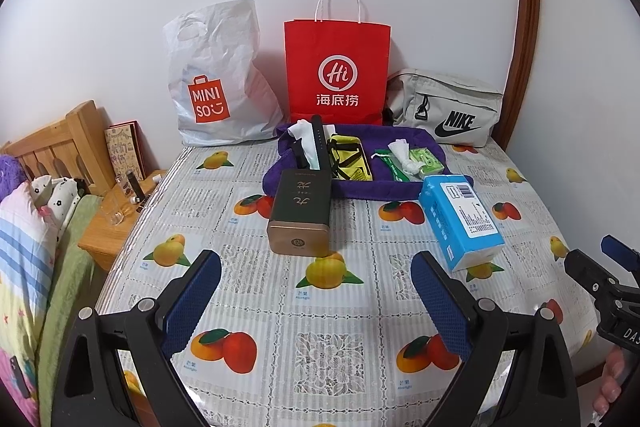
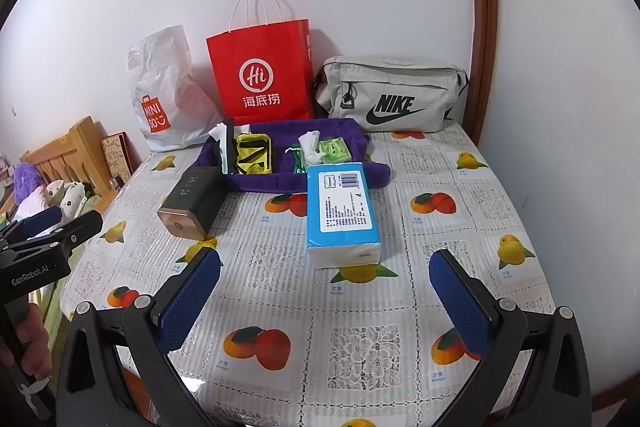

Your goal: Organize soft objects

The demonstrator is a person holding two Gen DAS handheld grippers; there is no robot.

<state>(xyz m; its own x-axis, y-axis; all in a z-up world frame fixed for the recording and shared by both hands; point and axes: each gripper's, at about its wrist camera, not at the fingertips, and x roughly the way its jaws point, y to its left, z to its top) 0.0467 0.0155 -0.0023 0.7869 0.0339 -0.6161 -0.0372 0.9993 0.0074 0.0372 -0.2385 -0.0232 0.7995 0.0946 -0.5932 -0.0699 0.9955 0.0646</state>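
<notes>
Blue-and-white plastic-wrapped rectangular tissue pack lies flat on glossy fruit-print tablecloth, ahead of right gripper between its spread jaws, untouched, long axis pointing away. Left gripper jaws wide apart, empty; dark green rectangular tin ahead between them.

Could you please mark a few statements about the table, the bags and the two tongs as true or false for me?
1. Both the left tongs and right tongs are open and empty. True.
2. The blue tissue pack sits inside the purple tray. False: it lies on the tablecloth in front of it.
3. The red paper bag stands between the white plastic bag and grey Nike bag. True.
4. The dark tin stands upright. False: it lies on its side.
</notes>
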